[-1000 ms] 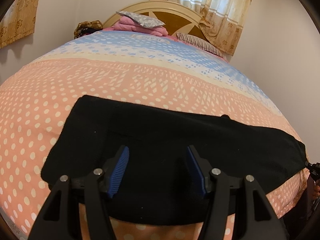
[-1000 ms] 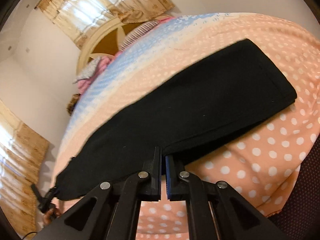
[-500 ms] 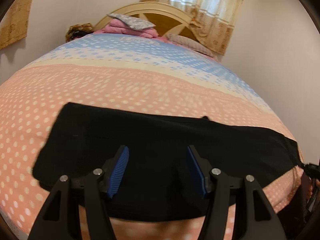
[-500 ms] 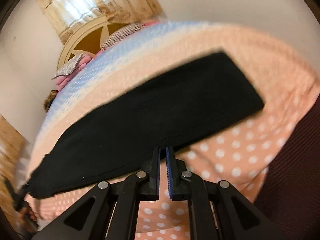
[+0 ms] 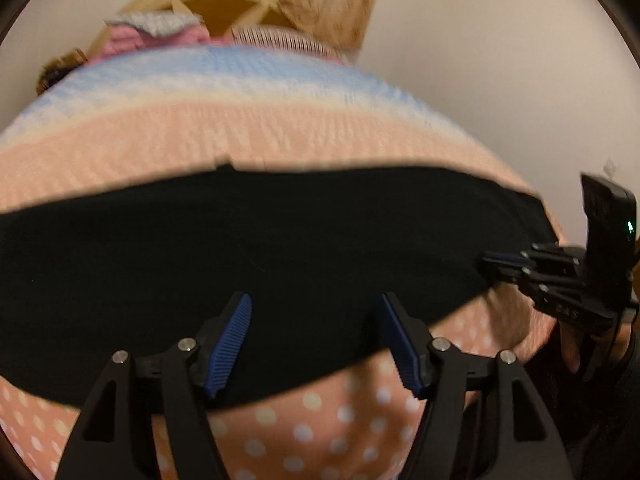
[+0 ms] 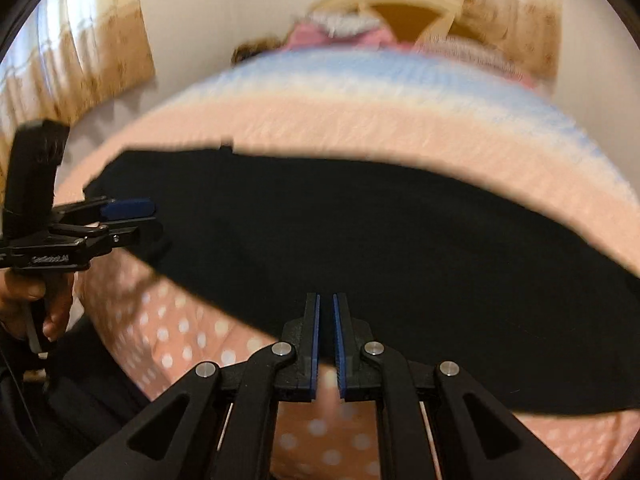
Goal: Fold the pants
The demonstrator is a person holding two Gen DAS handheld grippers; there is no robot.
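The black pants (image 5: pixel 280 248) lie flat as a long folded strip across the near part of the bed; in the right wrist view the pants (image 6: pixel 380 232) also run left to right. My left gripper (image 5: pixel 314 300) hovers over their near edge with its jaws opening and nothing pinched between the blue pads. At the strip's left end the left gripper (image 6: pixel 150 220) also shows from the side. My right gripper (image 6: pixel 326 300) is shut, with only a thin slit between its pads, above the pants' near edge. The right gripper (image 5: pixel 490 260) shows by the strip's right end.
The bed cover (image 5: pixel 320 420) is peach with white dots, with a blue band further back. Pink pillows (image 5: pixel 160 36) and a wooden headboard (image 5: pixel 224 4) stand at the far end, curtains (image 6: pixel 80 60) behind. A hand (image 6: pixel 24 300) holds the left gripper's handle.
Both views swung sideways and blurred. The right wrist view rolled, so the pants now lie level. Each gripper came into the other's view. The left jaws stand slightly wider.
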